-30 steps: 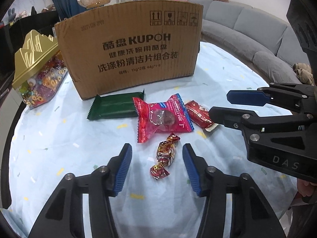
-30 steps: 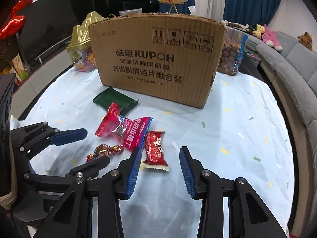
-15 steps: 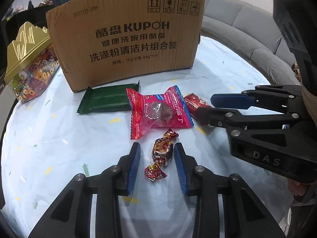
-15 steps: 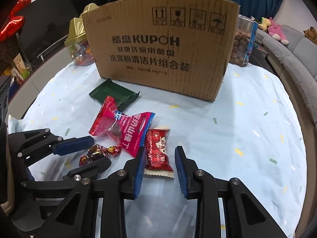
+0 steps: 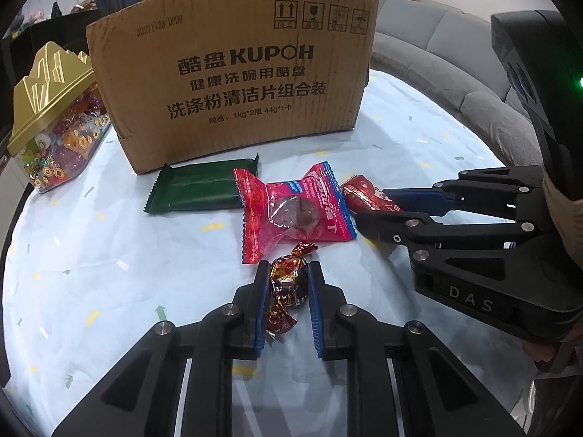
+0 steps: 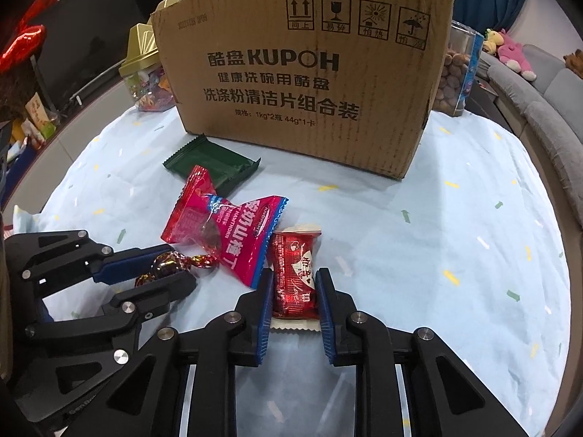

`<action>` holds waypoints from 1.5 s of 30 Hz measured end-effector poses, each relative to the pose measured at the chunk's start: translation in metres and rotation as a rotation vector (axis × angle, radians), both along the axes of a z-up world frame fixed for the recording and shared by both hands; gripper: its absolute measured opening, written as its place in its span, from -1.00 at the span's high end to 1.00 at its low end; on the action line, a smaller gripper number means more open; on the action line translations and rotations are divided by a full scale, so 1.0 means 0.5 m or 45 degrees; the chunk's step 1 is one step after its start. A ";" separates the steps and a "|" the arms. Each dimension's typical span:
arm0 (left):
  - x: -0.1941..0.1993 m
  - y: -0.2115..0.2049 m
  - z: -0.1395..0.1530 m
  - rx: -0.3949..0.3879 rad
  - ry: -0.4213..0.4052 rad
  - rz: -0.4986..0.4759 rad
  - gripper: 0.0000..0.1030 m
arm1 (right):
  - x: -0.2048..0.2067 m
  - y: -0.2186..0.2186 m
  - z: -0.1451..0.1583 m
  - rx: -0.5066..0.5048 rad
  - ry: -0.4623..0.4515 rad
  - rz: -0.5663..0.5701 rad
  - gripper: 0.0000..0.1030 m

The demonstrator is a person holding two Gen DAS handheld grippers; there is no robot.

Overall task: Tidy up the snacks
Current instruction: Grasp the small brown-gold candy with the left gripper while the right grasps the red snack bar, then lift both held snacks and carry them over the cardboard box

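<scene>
Several snacks lie on the light blue tablecloth in front of a cardboard box [image 5: 233, 76]. My left gripper [image 5: 288, 284] is shut on a foil-wrapped twist candy [image 5: 286, 284], which still rests on the cloth; it also shows in the right wrist view [image 6: 167, 266]. My right gripper [image 6: 294, 284] is shut on a small red snack packet [image 6: 295, 273], also on the cloth. A pink-red hawthorn packet [image 5: 291, 207] and a dark green bar [image 5: 204, 187] lie between the grippers and the box.
A clear candy jar with a gold lid [image 5: 54, 116] stands left of the box. A clear tub of brown nuts [image 6: 455, 76] stands right of it. A grey sofa [image 5: 455, 76] curves beyond the table's far right edge.
Both grippers moved forward and lower, and their jaws closed from wide open onto their snacks: left on the twist candy, right on the small red packet.
</scene>
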State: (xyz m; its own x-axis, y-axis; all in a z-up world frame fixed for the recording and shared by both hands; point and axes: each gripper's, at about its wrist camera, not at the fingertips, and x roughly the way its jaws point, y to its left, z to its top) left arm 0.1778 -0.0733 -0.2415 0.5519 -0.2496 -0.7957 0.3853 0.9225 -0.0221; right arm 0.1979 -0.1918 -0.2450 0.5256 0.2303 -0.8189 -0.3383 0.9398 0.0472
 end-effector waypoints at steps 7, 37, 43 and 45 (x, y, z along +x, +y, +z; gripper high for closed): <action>-0.003 0.000 0.010 0.017 -0.020 0.011 0.60 | -0.011 -0.002 0.021 -0.014 -0.031 -0.013 0.53; -0.058 0.016 0.132 -0.011 -0.198 0.041 0.61 | -0.082 -0.004 0.142 -0.009 -0.171 -0.045 0.53; -0.060 0.024 0.151 -0.014 -0.223 0.065 0.61 | -0.092 0.000 0.165 -0.012 -0.199 -0.046 0.53; -0.062 0.026 0.158 -0.014 -0.229 0.075 0.61 | -0.095 0.002 0.173 -0.013 -0.212 -0.050 0.53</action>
State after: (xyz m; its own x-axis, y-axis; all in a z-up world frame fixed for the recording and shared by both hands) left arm 0.1470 -0.0603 -0.1624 0.6992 -0.2206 -0.6801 0.3293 0.9437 0.0325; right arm 0.1503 -0.1910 -0.1587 0.6625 0.1989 -0.7222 -0.3035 0.9527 -0.0159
